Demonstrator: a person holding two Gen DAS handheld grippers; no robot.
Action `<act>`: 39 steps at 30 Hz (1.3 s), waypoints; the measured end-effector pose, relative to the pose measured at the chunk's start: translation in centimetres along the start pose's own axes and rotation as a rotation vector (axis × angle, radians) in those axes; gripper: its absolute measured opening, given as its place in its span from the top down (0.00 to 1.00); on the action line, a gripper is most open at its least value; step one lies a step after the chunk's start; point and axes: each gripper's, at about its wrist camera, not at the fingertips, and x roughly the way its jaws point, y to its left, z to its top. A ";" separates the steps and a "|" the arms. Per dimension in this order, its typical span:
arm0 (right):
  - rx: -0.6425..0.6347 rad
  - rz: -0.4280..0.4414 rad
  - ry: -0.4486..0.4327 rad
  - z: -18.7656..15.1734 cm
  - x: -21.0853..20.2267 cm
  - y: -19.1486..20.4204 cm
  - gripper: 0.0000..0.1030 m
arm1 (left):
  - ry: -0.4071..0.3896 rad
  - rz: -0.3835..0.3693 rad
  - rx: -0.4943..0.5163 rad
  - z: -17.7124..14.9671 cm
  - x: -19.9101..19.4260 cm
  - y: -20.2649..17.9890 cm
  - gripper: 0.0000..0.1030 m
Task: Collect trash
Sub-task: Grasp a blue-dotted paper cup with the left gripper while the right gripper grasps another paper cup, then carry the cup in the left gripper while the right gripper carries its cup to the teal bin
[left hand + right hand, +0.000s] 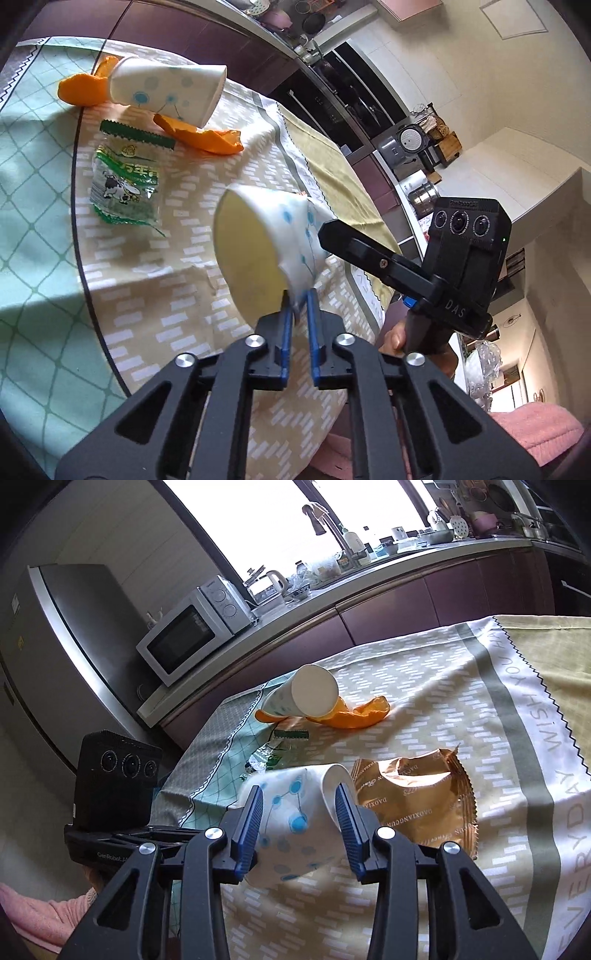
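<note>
A white paper cup [258, 243] with blue dots hangs over the table between both grippers. My left gripper [297, 297] is shut, pinching the thin rim wall of this cup. My right gripper [299, 794] is shut on the same cup [288, 812], squeezing its body from both sides; one of its fingers [343, 240] shows against the cup's wall. A second paper cup [166, 88] [306, 698] lies on its side on orange peel [207, 138] [354, 714]. A green cow-print wrapper [123, 184] [273, 755] and a gold wrapper [410, 797] lie flat on the tablecloth.
The patterned tablecloth [461, 701] drapes over the table's edges. Behind it run a kitchen counter, a microwave [192, 627] and a steel fridge [55, 646]. A hand [395, 338] grips the right gripper's handle. The left gripper's camera housing [118, 775] stands at left.
</note>
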 end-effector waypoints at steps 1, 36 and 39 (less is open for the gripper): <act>-0.006 -0.003 -0.002 0.2 0.1 0.1 0.62 | -0.011 0.009 0.003 0.0 -0.4 0.0 0.96; -0.071 -0.081 -0.034 6.4 9.6 2.0 0.96 | -0.215 0.162 -0.015 -3.2 -14.2 3.1 0.97; -0.069 -0.070 -0.051 6.4 8.7 2.1 0.97 | -0.233 0.178 -0.010 -3.5 -15.5 3.4 0.97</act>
